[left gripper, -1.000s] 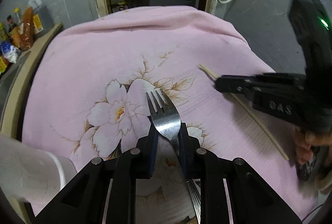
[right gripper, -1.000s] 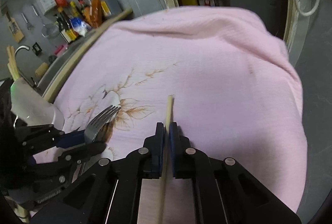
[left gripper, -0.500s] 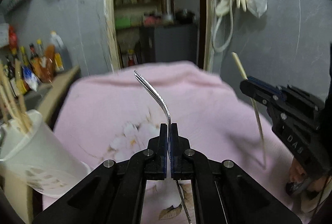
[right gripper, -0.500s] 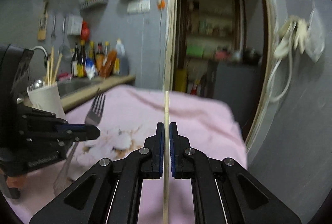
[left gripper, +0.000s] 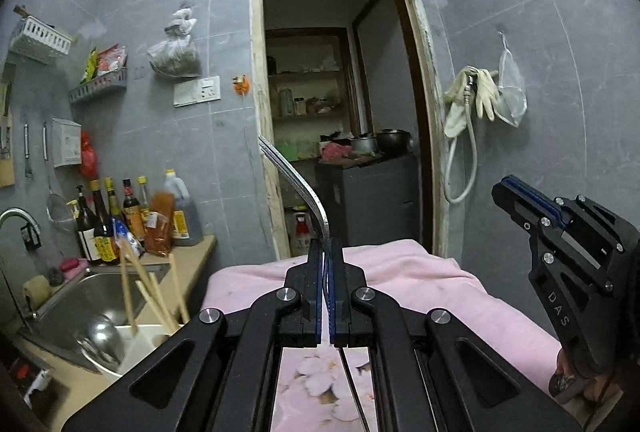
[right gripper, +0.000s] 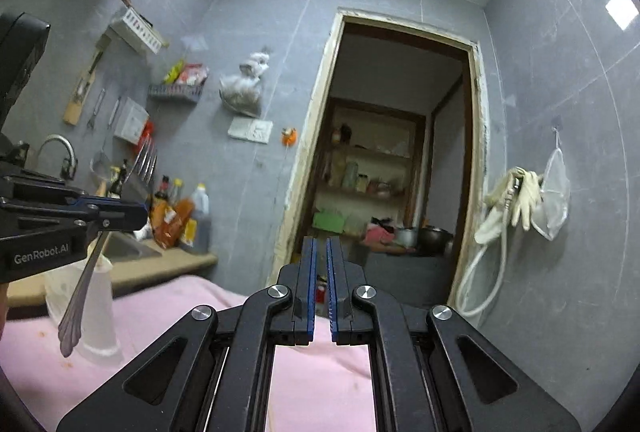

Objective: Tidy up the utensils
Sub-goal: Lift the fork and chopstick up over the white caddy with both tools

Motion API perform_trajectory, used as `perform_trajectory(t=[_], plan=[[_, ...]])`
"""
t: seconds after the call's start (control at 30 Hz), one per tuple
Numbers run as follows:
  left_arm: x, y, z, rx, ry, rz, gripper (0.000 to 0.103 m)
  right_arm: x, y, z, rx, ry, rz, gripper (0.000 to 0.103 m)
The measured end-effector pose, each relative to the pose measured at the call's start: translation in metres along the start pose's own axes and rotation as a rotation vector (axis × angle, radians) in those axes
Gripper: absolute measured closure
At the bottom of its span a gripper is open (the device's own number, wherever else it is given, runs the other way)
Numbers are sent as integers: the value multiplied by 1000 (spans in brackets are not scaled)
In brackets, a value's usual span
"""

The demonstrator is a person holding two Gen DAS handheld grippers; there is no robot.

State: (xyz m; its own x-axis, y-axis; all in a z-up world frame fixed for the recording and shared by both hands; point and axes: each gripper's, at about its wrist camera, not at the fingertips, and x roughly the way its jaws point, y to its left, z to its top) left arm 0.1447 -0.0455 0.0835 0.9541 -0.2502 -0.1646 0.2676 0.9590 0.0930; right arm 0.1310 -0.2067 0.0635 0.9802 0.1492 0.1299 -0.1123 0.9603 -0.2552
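Observation:
My left gripper point(left gripper: 327, 256) is shut on a steel fork point(left gripper: 298, 184), held upright, tines up, above the pink cloth point(left gripper: 420, 272). In the right wrist view the left gripper point(right gripper: 132, 214) holds the fork point(right gripper: 80, 296) with its handle hanging down beside the white utensil cup point(right gripper: 96, 308). That cup point(left gripper: 136, 348) holds several chopsticks point(left gripper: 154, 296) and a spoon at the lower left. My right gripper point(right gripper: 321, 252) stands with a narrow gap between its jaws and nothing in it; no chopstick shows. It also shows in the left wrist view point(left gripper: 516, 192).
A steel sink point(left gripper: 80, 304) and a counter with sauce bottles point(left gripper: 132, 212) lie to the left. A doorway point(left gripper: 340, 112) opens straight ahead. A hose and gloves point(left gripper: 476, 104) hang on the right wall.
Both grippers have tilted further up toward the wall. The chopstick that the right gripper held is gone from its jaws, which now stand slightly apart. The left gripper still holds the fork.

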Motion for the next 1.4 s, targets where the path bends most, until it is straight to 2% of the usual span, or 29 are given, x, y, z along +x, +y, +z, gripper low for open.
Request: perform_trajectory(t=[0.07,0.13,0.2,0.23,0.3,0.4,0.63,0.67,0.73,0.77,0.87,0.97,1.0,1.1,1.2,1.27,1.4], plan=[[-1,9,-3,-16,26,-12,102,5,2,3,16,30,50,100],[1,13,-7,-21,63,-26,102,17,0,-1,38,121,135,100],[0,13,-14,-21,86,-33,102,33,-1,-10,57,258,229,96],[2,13,-17,-21,107,-42,102,45,-1,-18,68,355,279,94],[4,10,-23,-22,129,-51,102,67,-2,-41,103,534,363,78],[6,7,-27,-15,146,-66,102,94,2,-73,133,730,427,77],[5,3,-30,-9,159,-74,102,155,17,-140,112,1037,438,77],[5,5,-31,-11,161,-73,102,160,19,-142,116,1036,446,77],[7,7,-32,-23,167,-72,102,173,24,-142,100,1045,453,86],[7,7,-32,-29,170,-70,102,177,26,-142,96,1046,444,98],[7,13,-31,-52,176,-68,102,172,32,-141,56,1026,425,101],[3,20,-27,-59,153,-59,102,151,24,-126,79,899,390,101],[2,22,-25,-62,146,-53,102,139,22,-118,71,837,354,101],[-1,31,-19,-95,123,-36,102,96,22,-76,-17,552,237,101],[-5,40,-14,-122,98,-17,102,65,35,-45,-121,334,144,101],[-10,46,-10,-127,77,-3,102,50,48,-29,-181,213,84,101],[-19,60,-2,-127,42,19,102,31,67,-1,-215,21,14,101]])
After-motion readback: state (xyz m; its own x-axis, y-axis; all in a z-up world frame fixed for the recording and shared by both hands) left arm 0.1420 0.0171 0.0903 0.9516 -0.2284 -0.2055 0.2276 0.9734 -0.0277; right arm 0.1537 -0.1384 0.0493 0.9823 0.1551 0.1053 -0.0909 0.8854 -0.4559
